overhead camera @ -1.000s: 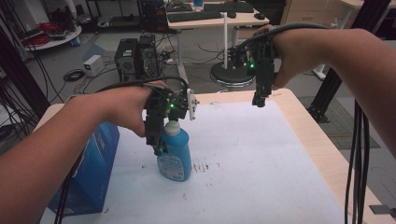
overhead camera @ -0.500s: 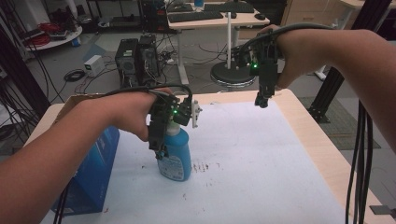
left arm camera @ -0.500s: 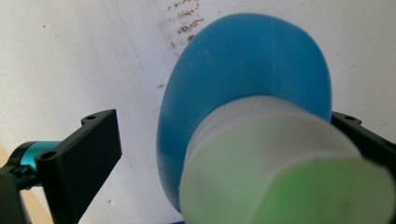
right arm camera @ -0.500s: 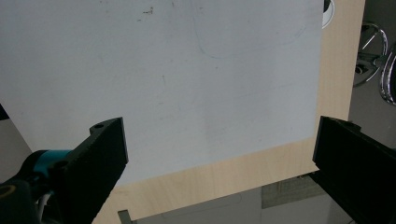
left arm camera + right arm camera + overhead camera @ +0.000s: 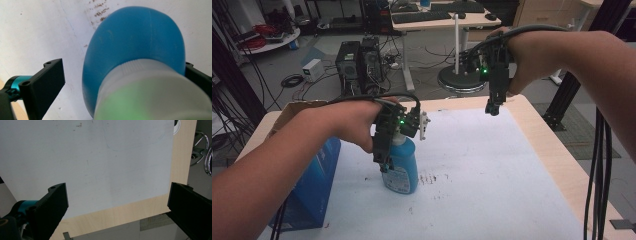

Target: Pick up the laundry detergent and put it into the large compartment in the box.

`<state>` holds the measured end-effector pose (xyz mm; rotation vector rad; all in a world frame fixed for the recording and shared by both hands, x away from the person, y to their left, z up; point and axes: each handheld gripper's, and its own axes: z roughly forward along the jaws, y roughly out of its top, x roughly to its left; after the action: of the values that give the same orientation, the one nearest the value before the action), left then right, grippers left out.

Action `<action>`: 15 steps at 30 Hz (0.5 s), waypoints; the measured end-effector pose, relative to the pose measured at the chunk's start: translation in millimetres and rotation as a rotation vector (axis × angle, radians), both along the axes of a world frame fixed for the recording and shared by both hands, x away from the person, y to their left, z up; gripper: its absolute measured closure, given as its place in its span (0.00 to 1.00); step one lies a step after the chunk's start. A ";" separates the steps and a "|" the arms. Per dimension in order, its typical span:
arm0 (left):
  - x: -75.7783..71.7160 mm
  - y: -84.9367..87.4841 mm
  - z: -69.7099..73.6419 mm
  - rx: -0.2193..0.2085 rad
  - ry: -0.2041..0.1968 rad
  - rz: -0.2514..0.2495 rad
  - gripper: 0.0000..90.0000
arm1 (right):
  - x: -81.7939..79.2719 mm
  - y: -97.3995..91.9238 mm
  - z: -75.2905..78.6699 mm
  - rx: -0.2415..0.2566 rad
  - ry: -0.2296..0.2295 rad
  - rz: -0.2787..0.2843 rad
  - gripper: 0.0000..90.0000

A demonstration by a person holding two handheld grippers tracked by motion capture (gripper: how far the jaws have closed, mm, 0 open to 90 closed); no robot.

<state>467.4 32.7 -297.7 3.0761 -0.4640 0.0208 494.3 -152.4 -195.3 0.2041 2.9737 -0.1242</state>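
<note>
Blue plastic, the bottle (image 5: 401,167) stood upright on the white surface (image 5: 492,170), left tongs (image 5: 120,82) spread astride its neck (not yet pinching). Best to close squarely below the cap. Right tongs (image 5: 117,205) hovered spread, holding nothing, well apart.

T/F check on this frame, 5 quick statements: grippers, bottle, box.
1. The bottle stands upright on the table. True.
2. The left gripper is shut on the bottle. False: its jaws stand open either side of the bottle, with a gap at the left jaw.
3. The right gripper holds a cap. False: it is open and empty.
4. The right gripper hangs above the table's far edge. True.
5. The blue box is right of the bottle. False: left of it.
</note>
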 end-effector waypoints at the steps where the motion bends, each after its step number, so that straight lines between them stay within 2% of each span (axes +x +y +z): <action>1: -0.1 -0.2 -0.5 -0.002 0.001 0.002 0.02 | 0.1 0.1 -0.1 0.002 -0.002 -0.001 0.02; 8: -0.4 -0.3 0.4 -0.004 -0.012 0.000 0.03 | 1.5 1.1 -0.7 -0.002 0.002 0.001 0.02; 9: -0.3 -0.3 1.3 -0.007 -0.009 -0.001 0.08 | 1.3 1.5 -0.7 -0.003 0.001 -0.004 0.02; 10: -0.4 -0.1 1.6 -0.015 -0.007 0.002 0.09 | 1.8 2.2 -1.2 0.001 0.001 0.000 0.02; 15: 0.0 0.3 4.2 -0.026 -0.015 -0.002 0.09 | 2.2 2.5 -1.2 -0.001 0.002 0.001 0.02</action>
<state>467.4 32.9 -293.5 3.0518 -0.4638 0.0502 496.5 -149.9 -196.5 0.2025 2.9760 -0.1261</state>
